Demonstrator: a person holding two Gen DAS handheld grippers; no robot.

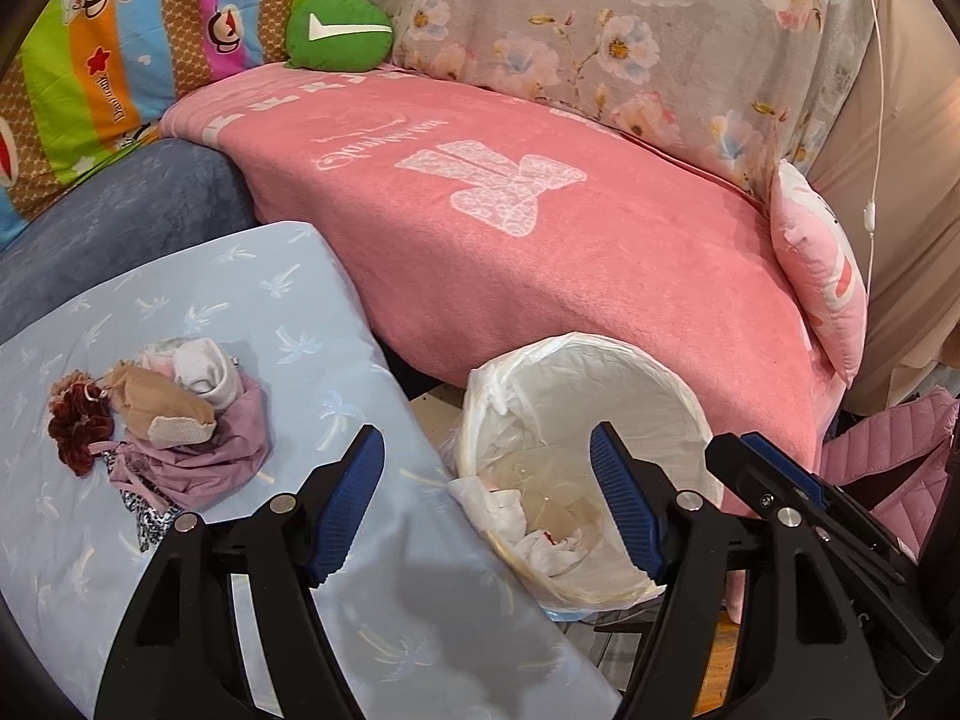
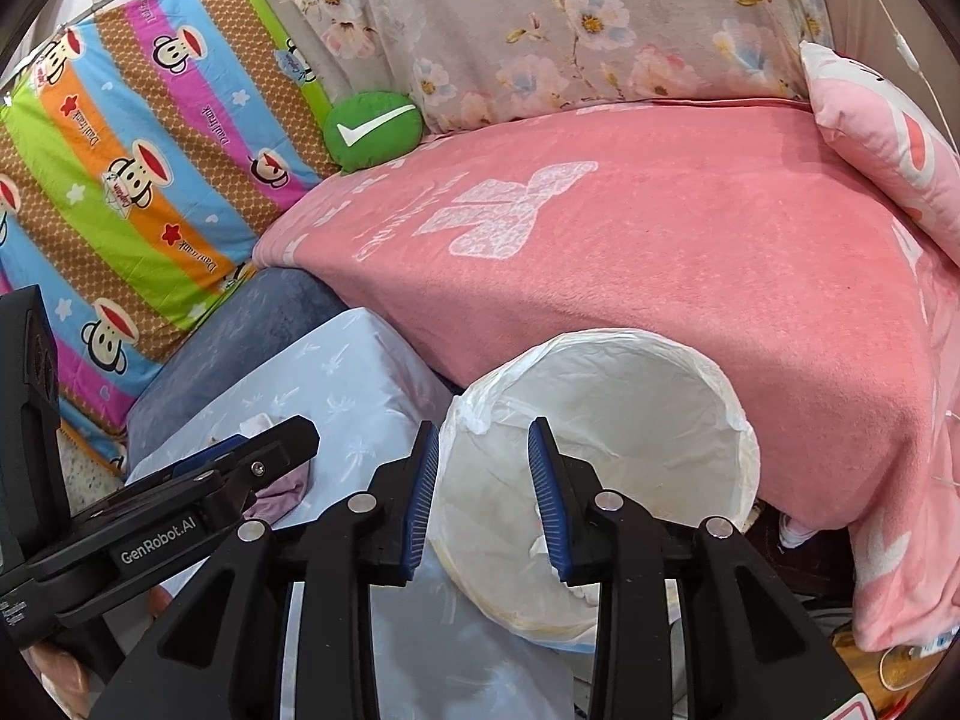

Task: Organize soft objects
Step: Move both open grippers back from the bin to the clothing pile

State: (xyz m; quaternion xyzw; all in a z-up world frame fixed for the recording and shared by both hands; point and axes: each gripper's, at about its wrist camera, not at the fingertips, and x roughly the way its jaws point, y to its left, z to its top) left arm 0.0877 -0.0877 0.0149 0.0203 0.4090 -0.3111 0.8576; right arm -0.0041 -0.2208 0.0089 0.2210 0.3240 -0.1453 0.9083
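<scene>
Hovering grippers: the left gripper, black with blue ribbed pads, stands wide apart with nothing between its fingers, low centre of its own view; the right gripper, of the same build, is parted more narrowly and also holds nothing, framing the bin's near rim in the lower centre of its view

Bin: the round bin lined with a white plastic bag sits just ahead of both grippers, lower centre; white crumpled cloth or tissue lies at its bottom, though what exactly it is I cannot tell

Done so far: judged from the bin, at least something soft is already dropped in; both grippers being free suggests a drop just made or a fresh reach

Left to do: the small heap of soft things, a beige pad, white socks, mauve cloth and a dark red frilly piece, lies on the pale blue palm-print cushion at lower left, untouched

Writing, near: "GenRobot.AI" on the left gripper's body, lower left of the right view

Writing, far: "Paul Frank" and "Captain" on the striped monkey-print quilt, upper left; script on the pink fleece blanket is upside down and unreadable; the round green cushion with a white tick has no words
</scene>
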